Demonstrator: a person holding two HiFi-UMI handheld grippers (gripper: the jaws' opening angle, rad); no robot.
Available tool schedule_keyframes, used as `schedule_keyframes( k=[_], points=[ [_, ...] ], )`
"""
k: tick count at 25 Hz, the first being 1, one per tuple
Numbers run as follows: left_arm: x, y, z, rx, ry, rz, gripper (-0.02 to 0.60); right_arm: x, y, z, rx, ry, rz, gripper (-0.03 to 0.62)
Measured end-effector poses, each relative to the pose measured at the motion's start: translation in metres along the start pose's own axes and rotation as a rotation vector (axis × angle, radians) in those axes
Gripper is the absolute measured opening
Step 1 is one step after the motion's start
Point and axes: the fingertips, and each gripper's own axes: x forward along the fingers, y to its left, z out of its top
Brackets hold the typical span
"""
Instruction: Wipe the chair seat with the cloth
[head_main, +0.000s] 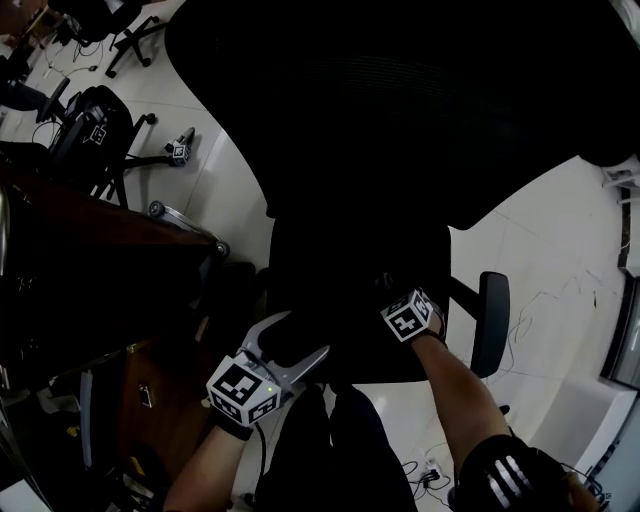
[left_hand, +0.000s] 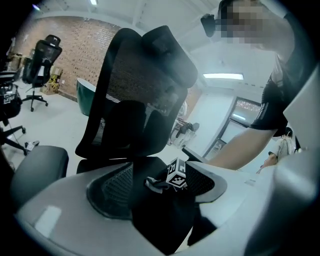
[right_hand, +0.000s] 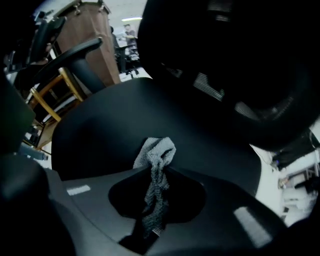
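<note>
Pinched together on the grey cloth (right_hand: 156, 152), the jaws of the right gripper (right_hand: 159, 172) hold it by a twisted strand, and its bunched end lies on the black chair seat (right_hand: 110, 120), toward the seat's right side below the backrest (head_main: 400, 100). Over at the seat's front left edge, the left gripper (head_main: 300, 338) has its jaws spread wide with only seat showing between them. It faces straight across at the right gripper's marker cube (left_hand: 177, 175).
</note>
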Motion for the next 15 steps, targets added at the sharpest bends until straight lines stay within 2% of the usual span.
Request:
schedule_keyframes(
  k=[4, 8, 10, 12, 15],
  points=[
    [0.013, -0.018, -0.008, 0.003, 0.018, -0.041, 0.353, -0.022, -0.039, -0.047, 0.103, 0.025, -0.072, 0.048],
    [0.015, -0.029, -0.010, 0.004, 0.023, -0.055, 0.352, -0.034, -0.053, -0.056, 0.140, 0.023, -0.102, 0.048],
    [0.008, -0.029, -0.010, 0.003, 0.019, -0.049, 0.352, -0.038, -0.044, -0.044, 0.177, -0.016, -0.082, 0.048],
    [-0.003, -0.024, -0.012, 0.005, 0.015, -0.032, 0.351, -0.040, -0.018, -0.016, 0.186, -0.065, -0.034, 0.048],
    [-0.022, -0.015, -0.018, -0.002, 0.015, 0.006, 0.351, -0.037, 0.043, 0.047, 0.110, -0.167, 0.068, 0.048]
  ],
)
